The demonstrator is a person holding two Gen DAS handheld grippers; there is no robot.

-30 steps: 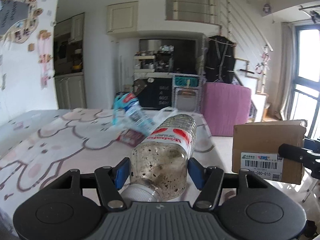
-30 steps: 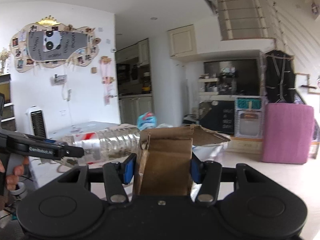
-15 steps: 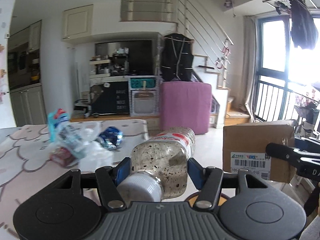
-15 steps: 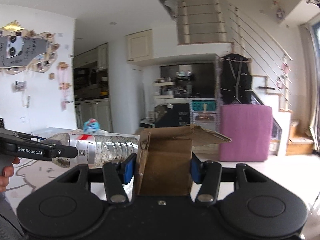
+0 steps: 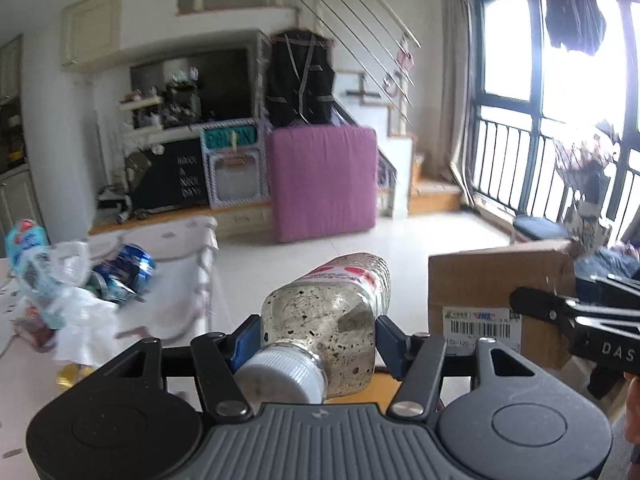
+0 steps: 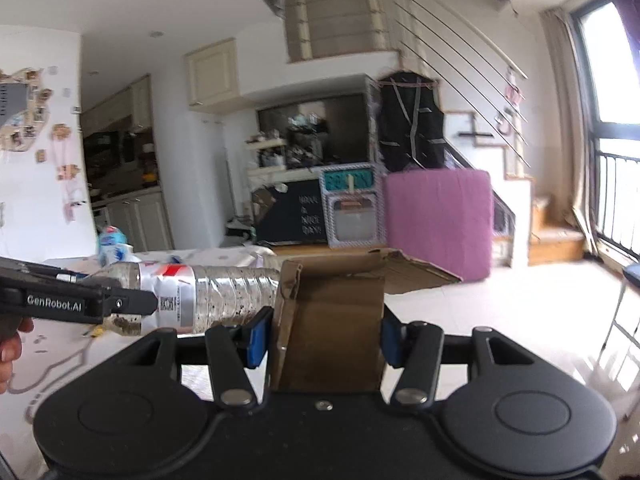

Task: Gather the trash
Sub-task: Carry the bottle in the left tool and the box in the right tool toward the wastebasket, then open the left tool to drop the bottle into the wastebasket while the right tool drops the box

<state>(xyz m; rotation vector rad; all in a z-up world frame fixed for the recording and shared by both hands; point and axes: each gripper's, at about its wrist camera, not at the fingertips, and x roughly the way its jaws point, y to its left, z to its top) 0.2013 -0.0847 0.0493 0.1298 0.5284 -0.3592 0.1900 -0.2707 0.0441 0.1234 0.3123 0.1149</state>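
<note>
Grimy capped bottle [image 5: 324,316] lies level – torn cardboard box [image 6: 332,328] alongside.

Two grippers are in view: the left gripper [image 5: 318,340] and the right gripper [image 6: 322,338]. One plastic bottle [image 5: 328,320] with one white cap [image 5: 280,376] sits in the left one. One cardboard box [image 6: 332,328] sits in the right one, with one barcode label [image 5: 480,322] on its side. On the table [image 5: 176,308] there is one crushed blue can [image 5: 128,270], one blue and white packet [image 5: 24,240] and one heap of clear and white plastic [image 5: 76,312]; how many pieces make up that heap cannot be told through the blur. One pink mat [image 5: 324,182] stands on the floor. One person's hand [image 6: 10,346] shows at the edge.
</note>
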